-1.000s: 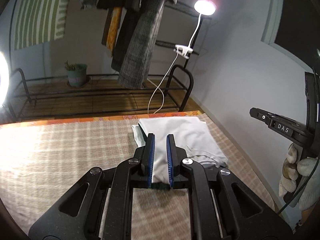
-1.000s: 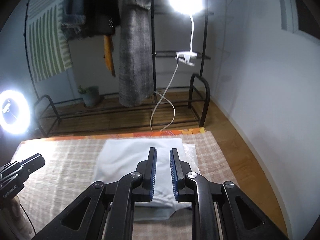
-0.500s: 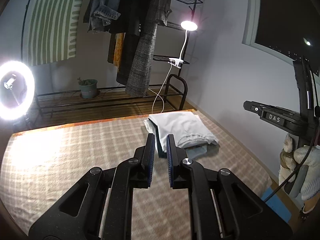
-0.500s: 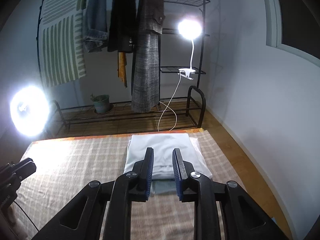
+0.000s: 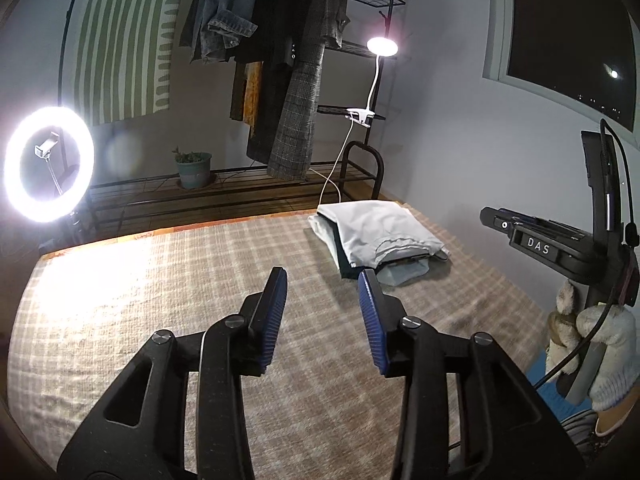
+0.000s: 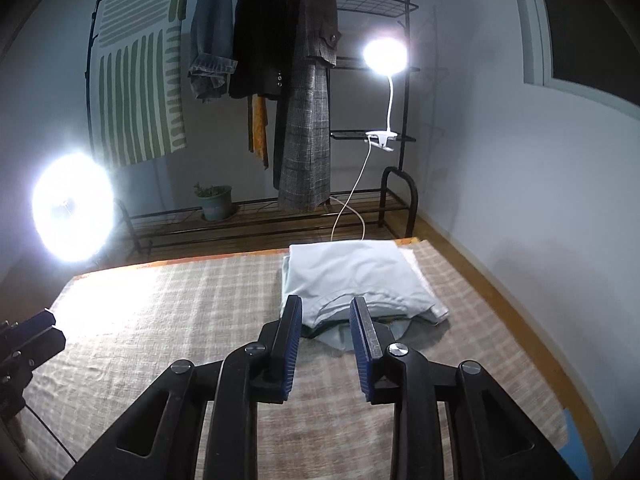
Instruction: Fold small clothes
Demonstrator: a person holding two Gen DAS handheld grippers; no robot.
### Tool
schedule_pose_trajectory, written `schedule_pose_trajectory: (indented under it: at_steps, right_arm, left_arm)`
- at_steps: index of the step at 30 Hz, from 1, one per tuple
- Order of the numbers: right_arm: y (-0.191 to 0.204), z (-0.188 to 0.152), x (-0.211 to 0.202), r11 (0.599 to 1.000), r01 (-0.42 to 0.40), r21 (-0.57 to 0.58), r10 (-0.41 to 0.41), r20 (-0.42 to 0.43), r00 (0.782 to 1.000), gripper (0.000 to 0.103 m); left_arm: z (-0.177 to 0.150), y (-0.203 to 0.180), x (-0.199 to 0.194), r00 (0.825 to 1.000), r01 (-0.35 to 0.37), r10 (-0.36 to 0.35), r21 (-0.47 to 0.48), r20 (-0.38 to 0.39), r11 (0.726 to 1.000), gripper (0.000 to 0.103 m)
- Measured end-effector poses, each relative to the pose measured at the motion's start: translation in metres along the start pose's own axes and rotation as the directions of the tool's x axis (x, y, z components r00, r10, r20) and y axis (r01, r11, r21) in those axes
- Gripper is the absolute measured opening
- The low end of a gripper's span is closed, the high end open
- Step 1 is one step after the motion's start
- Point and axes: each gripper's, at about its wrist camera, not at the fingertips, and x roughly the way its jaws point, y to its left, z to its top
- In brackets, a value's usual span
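Beyond my left gripper [image 5: 322, 286], up and to its right, the stack of folded clothes [image 5: 378, 236] sits at the far right corner of the checked cloth [image 5: 160, 280]; its long axis runs away toward the clothes rack [image 5: 280, 80]; jaws stand wide apart, holding nothing, raised over bare cloth, well apart from the stack.

From the right wrist, the stack of folded clothes [image 6: 354, 280] lies straight ahead of my right gripper [image 6: 325, 316]; fingers parted, empty, tips framing its near edge; touching or hovering, I cannot tell; this hand is clearly nearer, levelled along the stack's length; the stack looks done, I judge.
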Motion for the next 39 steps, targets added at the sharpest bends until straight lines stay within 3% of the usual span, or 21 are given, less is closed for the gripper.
schedule_pose_trajectory:
  at_steps: [2,5,7,11,15,19,24,39]
  right_arm:
    - [0.002,-0.006,0.006,1.000,0.000,0.012,0.000,-0.003,1.000,0.027]
    - [0.007,-0.011,0.012,1.000,0.014,0.004,-0.014,-0.011,1.000,0.031]
    - [0.007,-0.011,0.012,1.000,0.029,0.006,-0.029,0.005,1.000,0.062]
    - [0.005,-0.013,0.011,0.999,0.033,0.019,-0.034,0.041,0.999,0.068]
    - [0.005,-0.015,0.013,0.997,0.074,0.020,-0.075,0.056,0.996,0.089]
    - [0.004,-0.013,0.011,0.993,0.105,0.045,-0.109,0.082,0.991,0.103]
    - [0.012,-0.012,0.004,0.987,0.158,0.024,-0.160,0.130,0.979,0.103]
    - [0.016,-0.011,0.004,0.989,0.149,0.022,-0.150,0.140,0.979,0.103]
  left_arm:
    - [-0.005,0.000,0.001,1.000,-0.003,0.003,0.005,0.004,1.000,0.050]
    - [-0.011,0.002,0.005,1.000,0.001,-0.001,0.000,0.002,1.000,0.052]
    - [-0.015,0.002,0.009,1.000,-0.001,0.001,0.006,-0.009,1.000,0.060]
    - [-0.021,0.003,0.012,1.000,-0.016,0.016,0.025,-0.011,1.000,0.069]
    - [-0.025,0.006,0.010,1.000,-0.022,0.022,0.020,-0.007,1.000,0.083]
    - [-0.028,0.006,0.006,0.994,-0.105,0.104,0.048,0.022,0.993,0.101]
    - [-0.032,0.004,0.009,0.981,-0.195,0.195,0.095,0.010,0.976,0.103]
    - [-0.036,0.007,0.003,0.979,-0.204,0.202,0.095,0.030,0.974,0.103]
